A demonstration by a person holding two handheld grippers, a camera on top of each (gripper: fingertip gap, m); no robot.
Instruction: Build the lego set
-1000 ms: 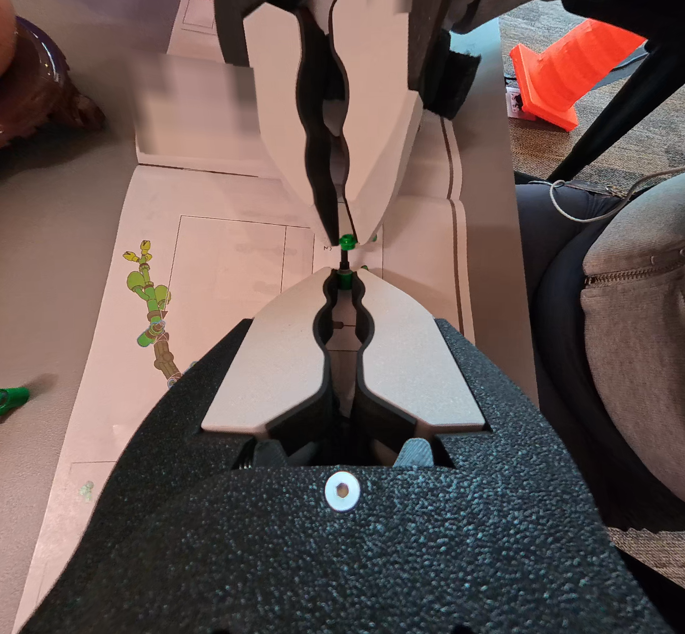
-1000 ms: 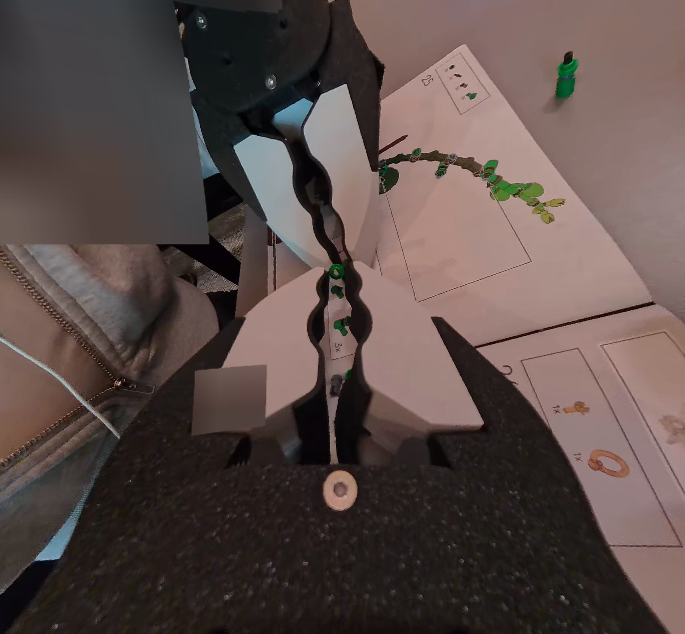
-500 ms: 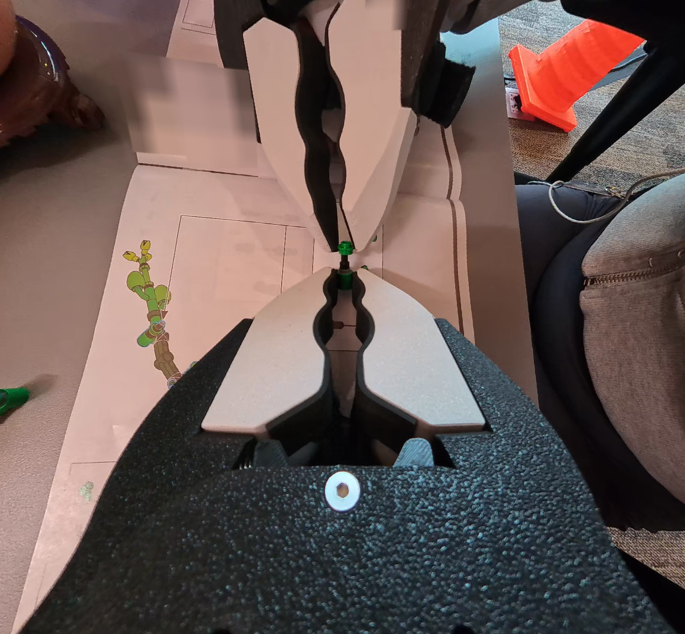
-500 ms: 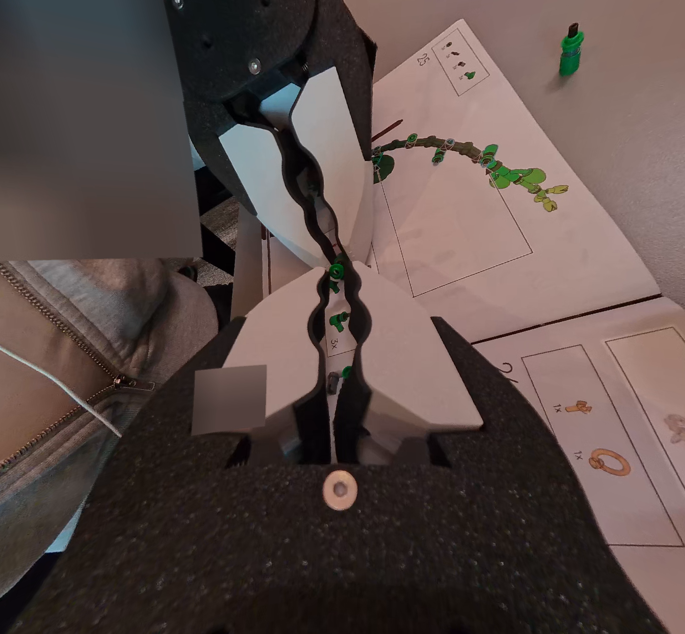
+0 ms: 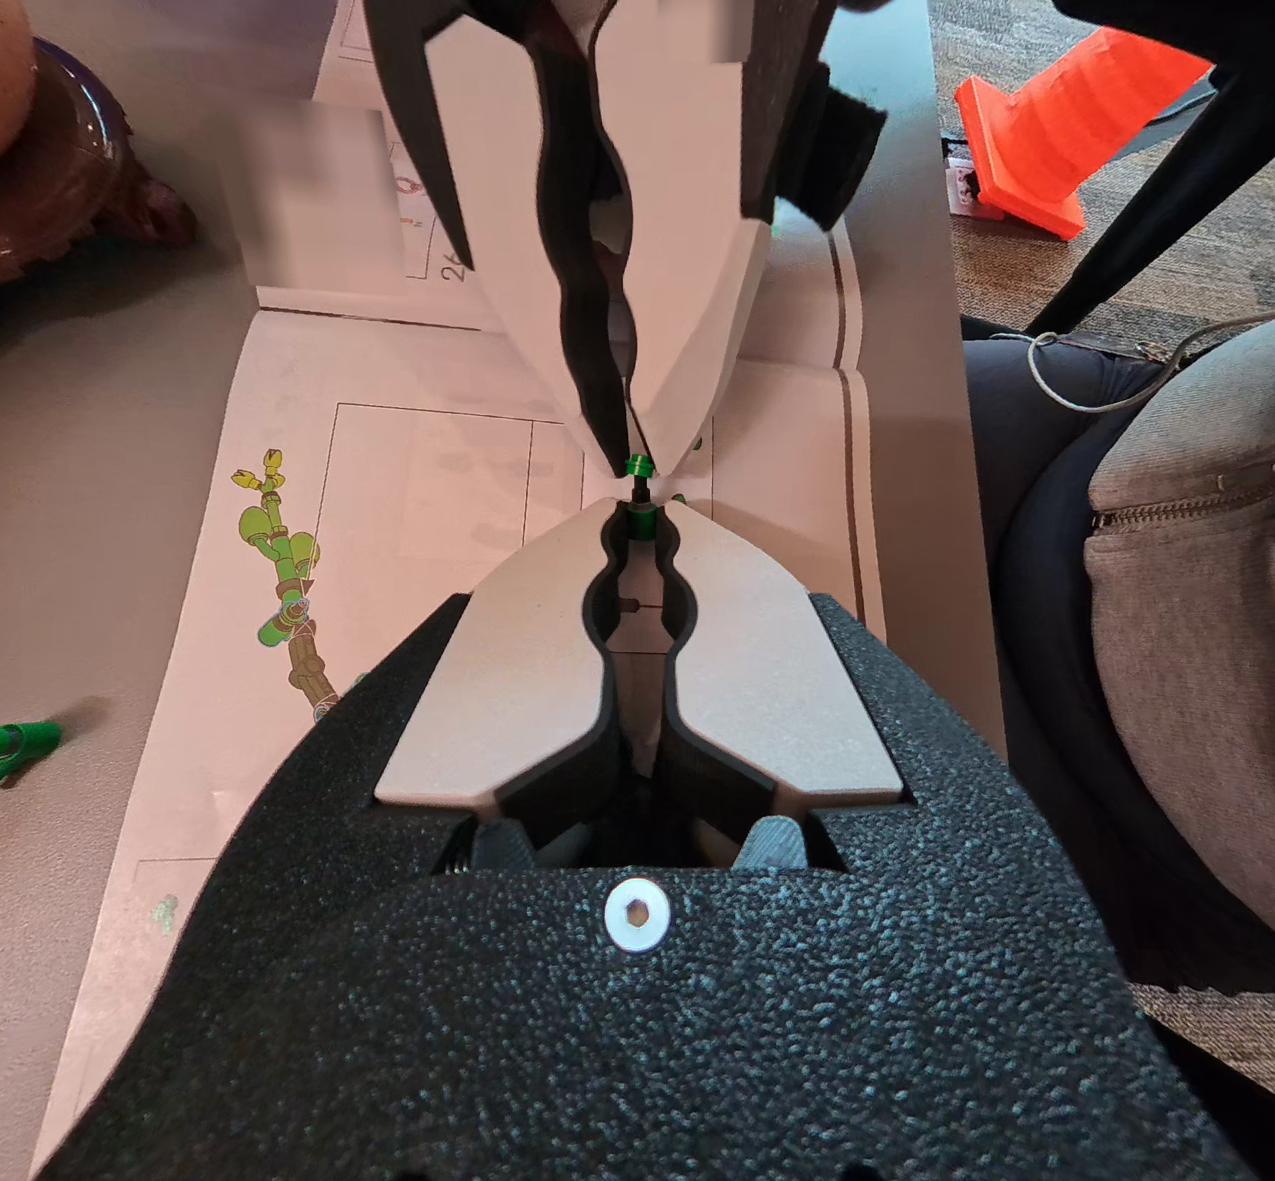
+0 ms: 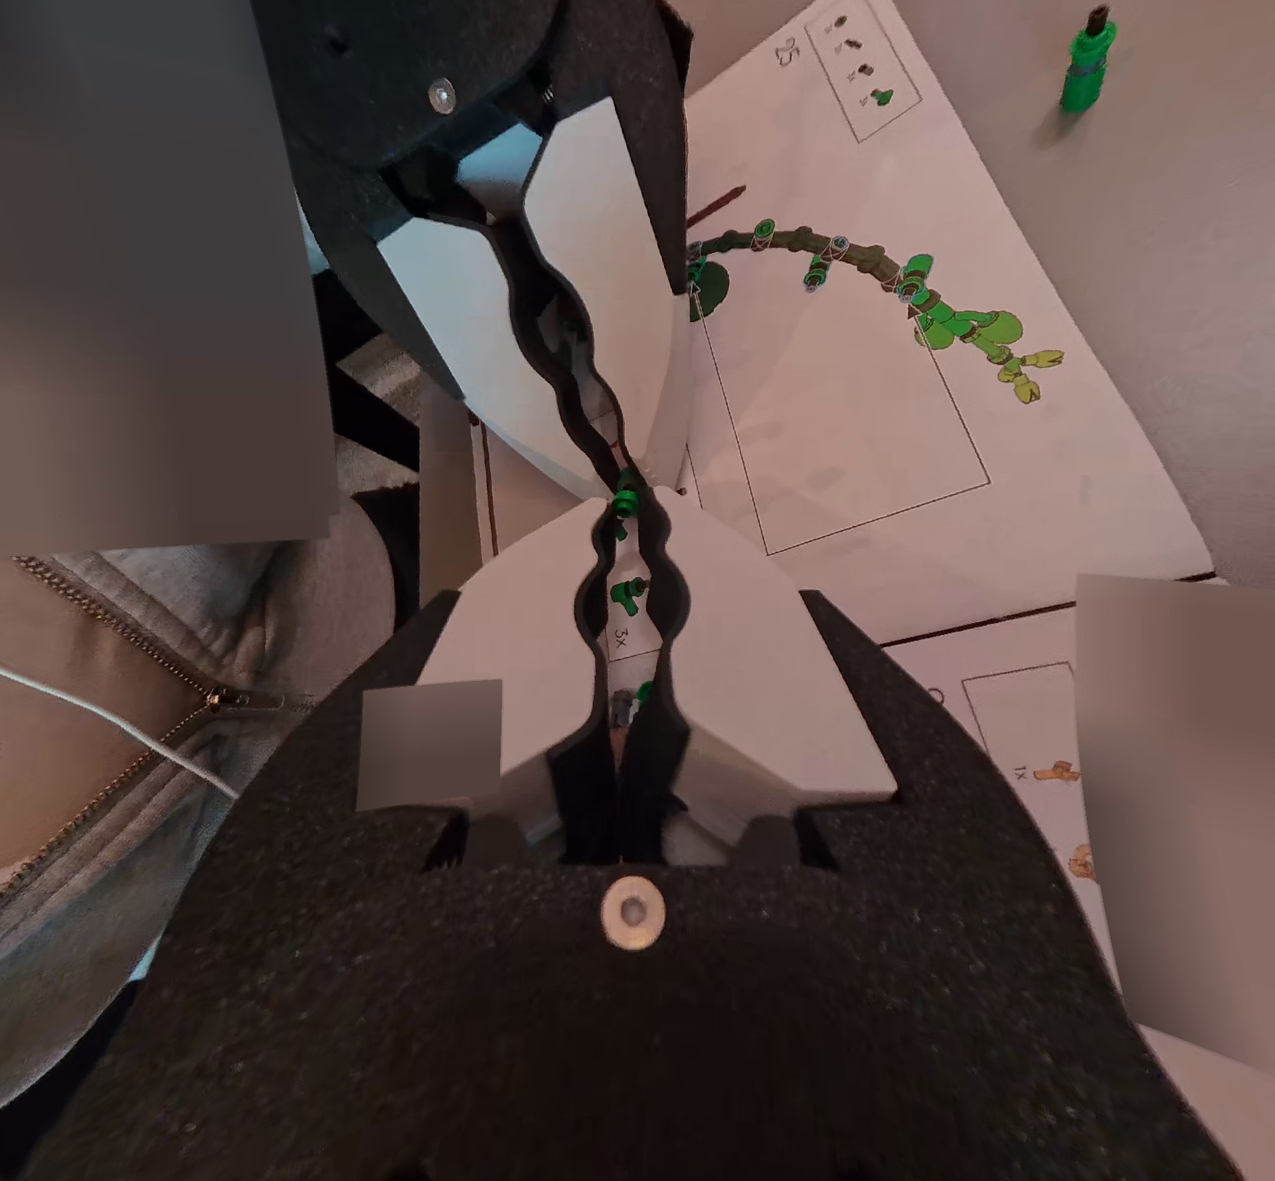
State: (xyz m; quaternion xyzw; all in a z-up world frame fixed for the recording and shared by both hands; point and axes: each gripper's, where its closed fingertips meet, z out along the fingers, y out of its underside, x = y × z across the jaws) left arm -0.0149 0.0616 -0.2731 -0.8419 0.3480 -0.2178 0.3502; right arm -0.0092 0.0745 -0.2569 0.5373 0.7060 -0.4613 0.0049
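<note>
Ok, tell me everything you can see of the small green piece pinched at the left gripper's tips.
The small green plastic cylinder looks smooth and glossy, and sits clamped at the very tips of the left gripper, its axis pointing forward. A thin dark pin sticks out of its far end toward a flat green round stud piece held in the right gripper opposite. Both pieces hang above the open instruction booklet. Its near end is hidden between the pads.

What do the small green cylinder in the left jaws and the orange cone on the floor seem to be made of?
Green cylinder: probably hard moulded plastic, smooth with a slight gloss and crisp edges. Orange cone: probably plastic, matte, with fine ridges across its surface; exact kind unclear.
</note>
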